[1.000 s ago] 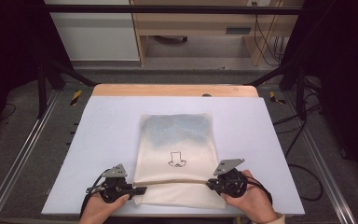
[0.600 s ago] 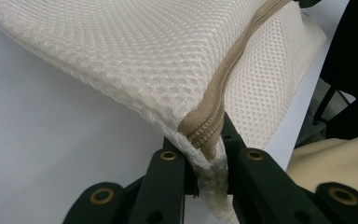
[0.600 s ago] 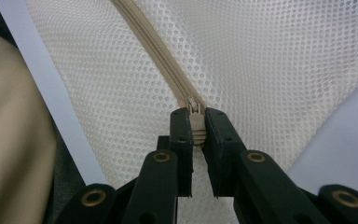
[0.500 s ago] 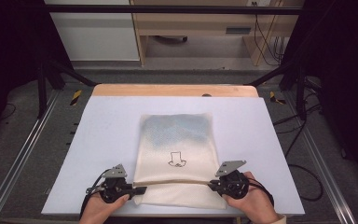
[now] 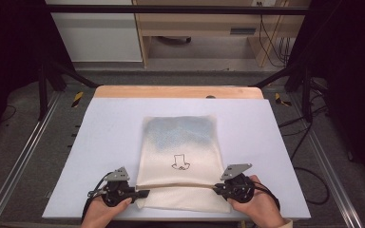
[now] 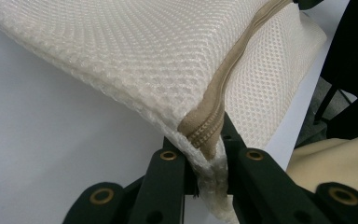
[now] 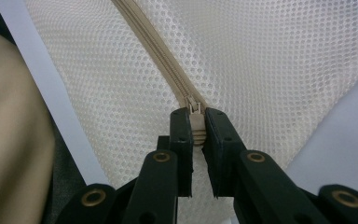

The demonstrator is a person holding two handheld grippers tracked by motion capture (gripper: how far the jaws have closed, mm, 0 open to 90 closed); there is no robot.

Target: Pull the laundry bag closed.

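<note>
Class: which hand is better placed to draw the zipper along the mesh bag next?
Right. Its tongs already pinch the zipper pull; the left tongs merely clamp the mesh bag at the zipper's far end, anchoring it.

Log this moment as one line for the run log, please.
left tool: shut on mesh bag corner at zipper end | right tool: shut on zipper pull | bag flat on table

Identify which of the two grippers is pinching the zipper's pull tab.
The right gripper: its jaws clamp the zipper pull, while the left gripper pinches the mesh bag's corner.
</note>
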